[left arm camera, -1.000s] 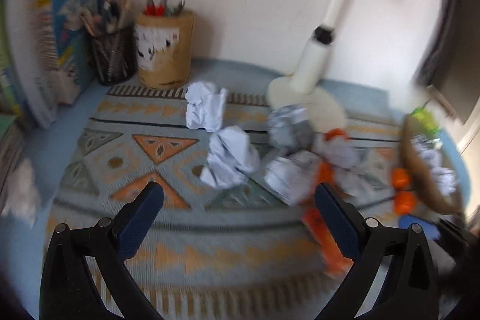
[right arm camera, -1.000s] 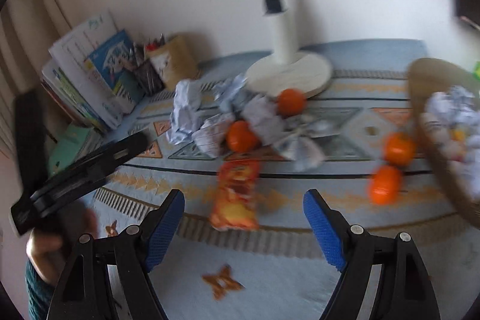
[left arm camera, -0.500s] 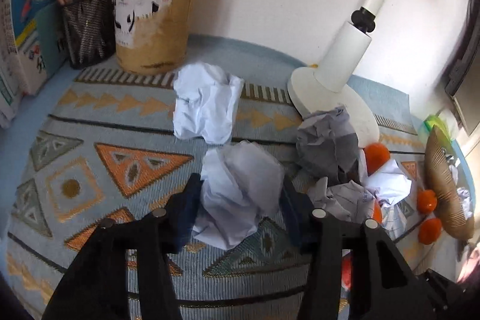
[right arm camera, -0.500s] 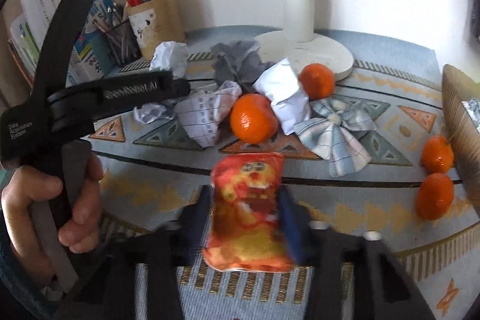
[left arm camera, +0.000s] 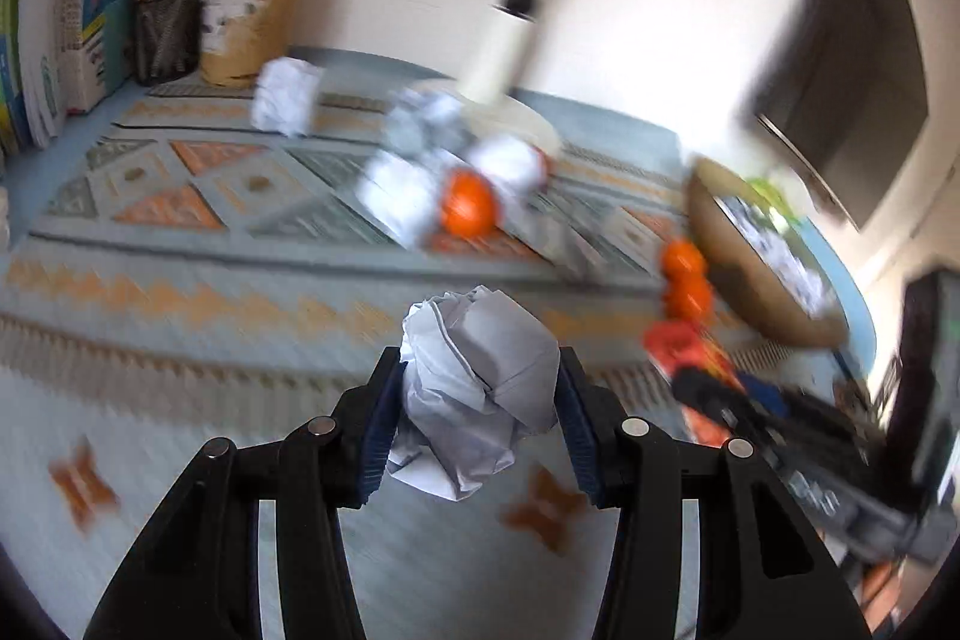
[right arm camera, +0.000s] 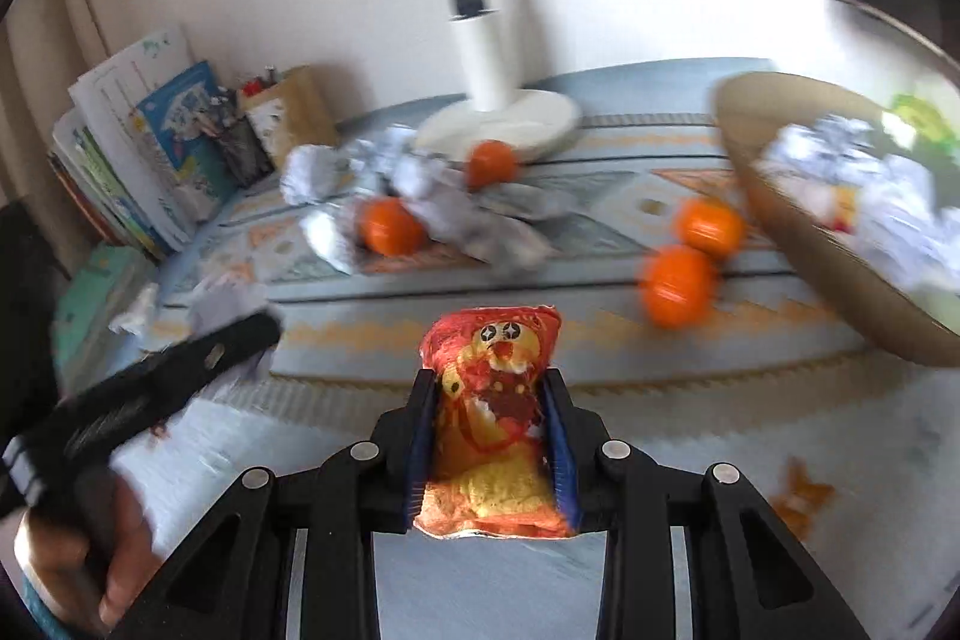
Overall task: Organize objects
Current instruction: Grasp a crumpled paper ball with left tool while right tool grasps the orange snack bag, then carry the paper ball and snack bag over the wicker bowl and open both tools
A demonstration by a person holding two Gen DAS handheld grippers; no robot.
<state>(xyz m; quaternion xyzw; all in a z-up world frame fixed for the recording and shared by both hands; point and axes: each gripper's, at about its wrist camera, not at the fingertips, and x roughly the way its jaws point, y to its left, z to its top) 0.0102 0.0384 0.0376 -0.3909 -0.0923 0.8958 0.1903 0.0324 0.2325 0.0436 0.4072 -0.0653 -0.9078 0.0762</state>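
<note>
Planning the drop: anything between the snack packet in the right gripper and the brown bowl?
Nothing visible. The orange-yellow snack packet, clamped in the right gripper, has open patterned mat towards the brown bowl; two oranges lie left of its rim.

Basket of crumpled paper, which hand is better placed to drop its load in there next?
Right, probably. The right gripper, closing on the snack bag, has the basket close ahead; the left gripper, with its paper ball, sees it farther off.

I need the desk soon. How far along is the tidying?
Partly done. The brown woven basket already holds crumpled paper. In hand: a white crumpled paper ball in the left gripper, an orange snack packet in the closing right gripper. Left: orange tangerines and paper on the patterned mat.
</note>
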